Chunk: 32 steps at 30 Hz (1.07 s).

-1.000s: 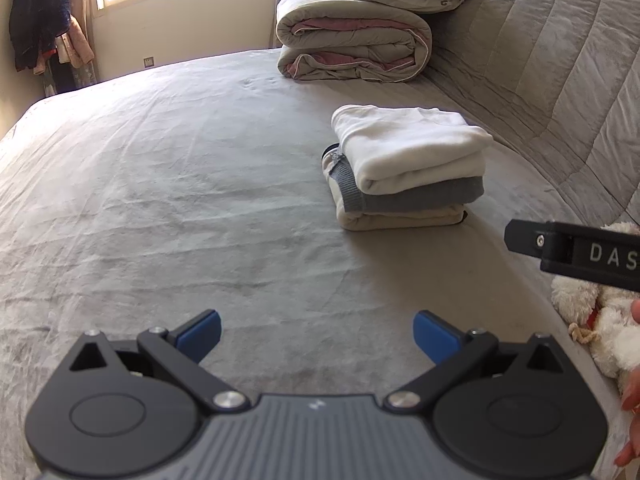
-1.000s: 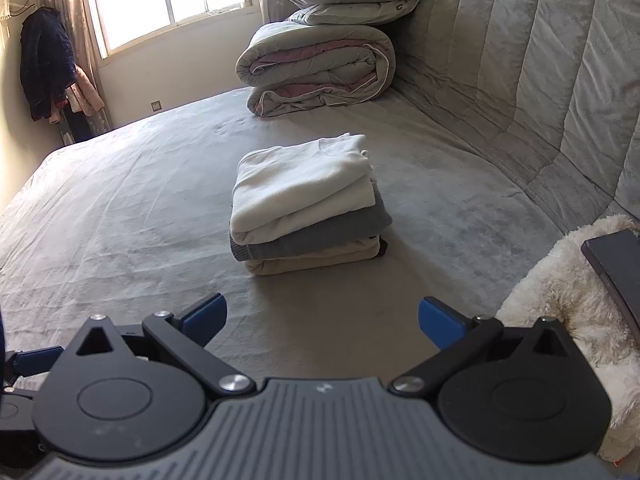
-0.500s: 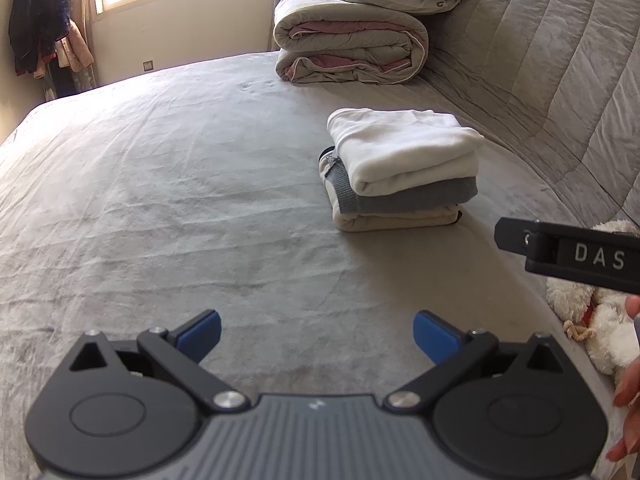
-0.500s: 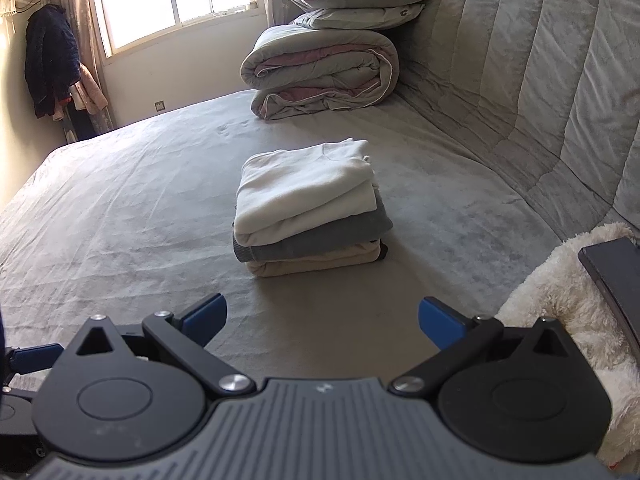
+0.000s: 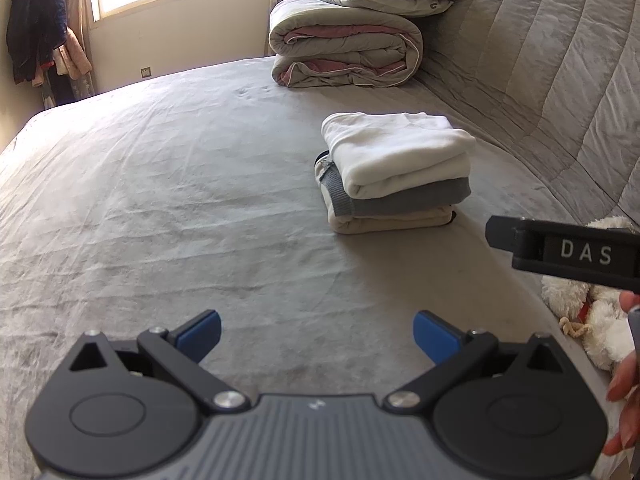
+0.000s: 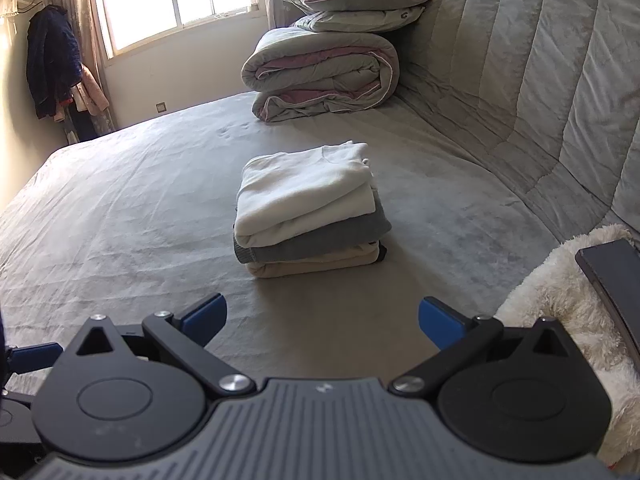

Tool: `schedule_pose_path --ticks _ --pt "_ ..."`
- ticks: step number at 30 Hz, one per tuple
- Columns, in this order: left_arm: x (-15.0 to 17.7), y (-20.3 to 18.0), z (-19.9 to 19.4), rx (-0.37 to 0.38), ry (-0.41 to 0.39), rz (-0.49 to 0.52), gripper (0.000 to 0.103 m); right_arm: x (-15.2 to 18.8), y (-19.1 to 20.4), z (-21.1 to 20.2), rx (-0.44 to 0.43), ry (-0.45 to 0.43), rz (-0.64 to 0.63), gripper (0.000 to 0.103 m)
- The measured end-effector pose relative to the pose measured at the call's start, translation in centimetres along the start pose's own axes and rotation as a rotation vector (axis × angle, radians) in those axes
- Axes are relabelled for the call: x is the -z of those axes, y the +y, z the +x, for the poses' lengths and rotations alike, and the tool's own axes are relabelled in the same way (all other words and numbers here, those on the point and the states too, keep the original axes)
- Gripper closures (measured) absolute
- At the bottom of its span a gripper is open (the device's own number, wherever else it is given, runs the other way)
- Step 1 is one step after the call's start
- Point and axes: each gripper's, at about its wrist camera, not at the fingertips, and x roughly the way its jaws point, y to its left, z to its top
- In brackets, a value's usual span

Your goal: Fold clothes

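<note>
- The left gripper [image 5: 316,334] has pulled back a little from the pile of folded clothes [image 5: 394,174] since a second ago. The pile now sits a bit farther in front of it and to its right.
- The right gripper [image 6: 322,320] has hardly moved. The pile [image 6: 310,210] is straight ahead of it, well apart.
- Both grippers are spread wide and hold nothing.
- The pile has a white top [image 6: 304,194] on top, a grey one [image 6: 320,238] in the middle and a cream one [image 6: 316,266] at the bottom. It looks neat and has not moved.
- No loose clothes show on the bed [image 5: 160,184], so the folding looks done, or nearly.
- There is no box or basket to see. The pile just rests on the bed.
- A fluffy white toy [image 6: 560,292] lies to the right of the right gripper.
</note>
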Motion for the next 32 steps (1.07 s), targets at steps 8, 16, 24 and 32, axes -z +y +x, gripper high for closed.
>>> schedule_pose_path --ticks 8,16,24,32 --pt "0.4 0.1 -0.8 0.018 0.020 0.005 0.001 -0.8 1.4 -1.3 0.010 -0.038 -0.035 0.000" --pt "2.2 0.9 -3.8 -0.006 0.005 0.062 0.001 -0.3 4.5 -4.9 0.005 -0.070 -0.102 0.000" --pt "3.8 4.3 -6.3 -0.009 0.004 0.038 0.001 1.2 7.2 -7.3 -0.013 -0.070 -0.102 0.000" --pt "5.1 7.8 -6.0 -0.037 0.003 -0.004 0.001 2.9 8.8 -7.2 -0.023 -0.055 -0.054 0.000"
